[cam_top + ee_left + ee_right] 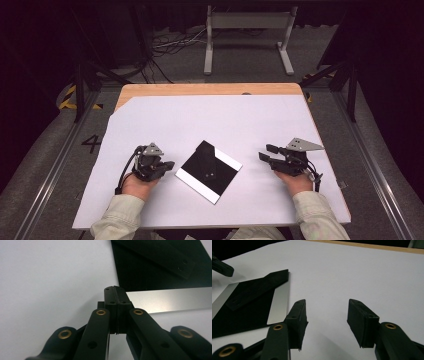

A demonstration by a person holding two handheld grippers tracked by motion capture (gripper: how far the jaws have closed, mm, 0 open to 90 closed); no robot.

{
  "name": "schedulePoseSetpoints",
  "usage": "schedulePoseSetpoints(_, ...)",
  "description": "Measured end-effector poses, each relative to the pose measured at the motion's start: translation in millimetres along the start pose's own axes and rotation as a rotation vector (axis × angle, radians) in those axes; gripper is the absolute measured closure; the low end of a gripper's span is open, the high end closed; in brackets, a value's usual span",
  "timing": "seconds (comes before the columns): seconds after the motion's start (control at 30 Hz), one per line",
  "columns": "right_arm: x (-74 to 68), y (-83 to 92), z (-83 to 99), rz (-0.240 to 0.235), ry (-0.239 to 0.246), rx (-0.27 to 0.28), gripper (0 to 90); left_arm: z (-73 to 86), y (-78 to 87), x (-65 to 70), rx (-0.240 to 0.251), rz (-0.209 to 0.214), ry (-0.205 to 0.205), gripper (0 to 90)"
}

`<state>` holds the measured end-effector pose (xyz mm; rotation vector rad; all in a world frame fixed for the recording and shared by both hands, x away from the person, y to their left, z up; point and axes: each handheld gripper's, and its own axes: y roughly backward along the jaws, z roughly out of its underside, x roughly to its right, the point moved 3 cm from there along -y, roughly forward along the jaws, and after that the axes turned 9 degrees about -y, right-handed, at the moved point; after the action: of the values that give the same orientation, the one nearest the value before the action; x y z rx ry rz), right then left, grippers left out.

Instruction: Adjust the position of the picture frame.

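A: Where is the black square plate right now?

B: It lies flat on the white sheet that covers the desk, turned so its corners point like a diamond. It has a shiny silver strip along two opposite edges, and a black bar with two small holes lies on top of it, running from the plate's far corner toward its middle.

A: And the left tongs, relative to the plate?

B: Just beside the plate's left edge, resting low on the sheet. In the left gripper view the two pads are pressed together with nothing between them, and their tips sit right at the corner of the silver strip. Whether they touch it I cannot tell.

A: The right tongs?

B: To the right of the plate, clearly apart from it, pointing toward it. The right gripper view shows the jaws standing wide apart over bare white sheet, nothing between them, the plate off to their left.

A: Is anything holding the plate?

B: No, neither pair of tongs grips it.
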<state>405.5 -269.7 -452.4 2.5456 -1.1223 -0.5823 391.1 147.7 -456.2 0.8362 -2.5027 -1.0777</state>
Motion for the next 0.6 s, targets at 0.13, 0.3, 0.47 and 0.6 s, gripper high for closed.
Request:
schedulePoseSetpoints(0.13,-0.7,3.0,-1.0,-0.001,-0.013,0.020,49.9,-1.5,-2.8,-0.4,-0.013,0.006,0.004,90.0)
schedulePoseSetpoints(0.3,-1.2,4.9,-1.3,-0.004,-0.024,0.026,50.8,-1.4,-10.6,1.1,-0.039,0.027,0.009,90.0)
schedulePoseSetpoints(0.47,-1.9,6.5,-2.0,-0.018,-0.047,0.036,49.9,-2.0,-14.2,2.9,-0.061,0.041,0.003,90.0)
schedulePoseSetpoints(0.6,-1.1,8.6,-2.2,-0.020,-0.062,0.042,50.0,-1.3,-14.1,1.5,-0.063,0.052,0.014,90.0)
